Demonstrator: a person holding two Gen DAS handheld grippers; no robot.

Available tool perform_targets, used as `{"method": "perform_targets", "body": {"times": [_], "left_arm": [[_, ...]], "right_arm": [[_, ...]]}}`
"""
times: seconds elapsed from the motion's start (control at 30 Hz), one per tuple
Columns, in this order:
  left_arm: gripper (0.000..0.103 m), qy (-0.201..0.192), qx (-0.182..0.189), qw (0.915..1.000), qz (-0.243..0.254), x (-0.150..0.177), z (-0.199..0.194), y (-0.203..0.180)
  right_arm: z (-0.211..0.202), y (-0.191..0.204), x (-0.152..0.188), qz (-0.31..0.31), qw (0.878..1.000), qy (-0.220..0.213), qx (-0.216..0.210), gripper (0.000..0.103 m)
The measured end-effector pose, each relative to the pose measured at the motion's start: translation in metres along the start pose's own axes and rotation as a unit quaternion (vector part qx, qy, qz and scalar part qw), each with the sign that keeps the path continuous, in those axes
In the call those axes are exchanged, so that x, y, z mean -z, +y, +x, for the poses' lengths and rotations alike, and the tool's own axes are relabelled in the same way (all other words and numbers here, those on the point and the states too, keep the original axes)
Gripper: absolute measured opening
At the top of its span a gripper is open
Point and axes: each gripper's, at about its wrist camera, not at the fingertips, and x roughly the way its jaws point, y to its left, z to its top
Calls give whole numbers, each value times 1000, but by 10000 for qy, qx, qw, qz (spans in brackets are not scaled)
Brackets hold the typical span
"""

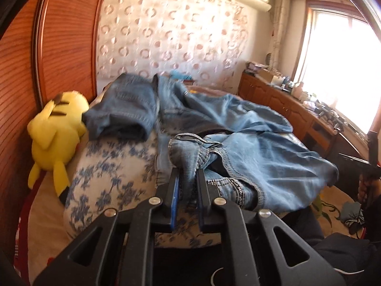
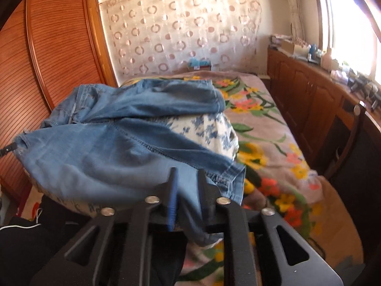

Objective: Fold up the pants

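Light blue jeans (image 1: 238, 128) lie crumpled across a blue-flowered white pillow (image 1: 107, 171) on the bed. In the left wrist view my left gripper (image 1: 188, 174) is shut on a bunched, stitched part of the jeans near the waistband, lifted a little off the pillow. In the right wrist view the same jeans (image 2: 100, 147) spread over the pillow (image 2: 209, 128), and my right gripper (image 2: 188, 174) has a fold of denim at the near edge pinched between its fingers, cloth hanging down between them.
A yellow plush toy (image 1: 57, 133) lies left of the pillow against a slatted wooden wardrobe (image 1: 21, 83). The bed has a flowered blanket (image 2: 273, 143). Wooden cabinets (image 2: 309, 100) with clutter run under the bright window on the right. A dark chair (image 2: 352, 143) stands by the bed.
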Motion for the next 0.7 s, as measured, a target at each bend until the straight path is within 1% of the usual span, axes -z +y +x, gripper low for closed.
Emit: {"method": "perform_targets", "body": {"times": [0.07,0.1,0.23,0.27,0.3,0.33,0.47,0.57,0.63,0.7], "left_arm": [[9,31,-27,10000,-40,3,3,1],[9,41,-20,10000,-43,3,4,0],[9,55,-58,9999,115,5,10,-9],[9,62,-55,9999,143,7,12,-12],[9,75,-41,9998,160,7,13,-14],[9,84,-38,9998,177,7,14,-15],[9,151,-50,9997,182,10,19,-14],[9,212,-49,9997,149,12,23,-12],[9,241,-51,9996,144,13,26,-11],[9,256,-49,9996,123,14,28,-9]], "right_arm": [[-1,-5,5,145,9998,-5,-128,29],[-2,-7,6,173,9998,-39,-118,31],[6,-15,5,207,9996,-76,154,35],[12,-19,4,267,9994,-70,194,42],[19,-24,5,329,9992,-41,243,45],[27,-31,6,421,9986,7,314,46],[61,-51,13,799,9961,280,250,46],[75,-58,18,986,9941,411,170,46],[78,-59,18,1030,9937,423,82,46],[82,-57,15,908,9947,473,99,40]]}}
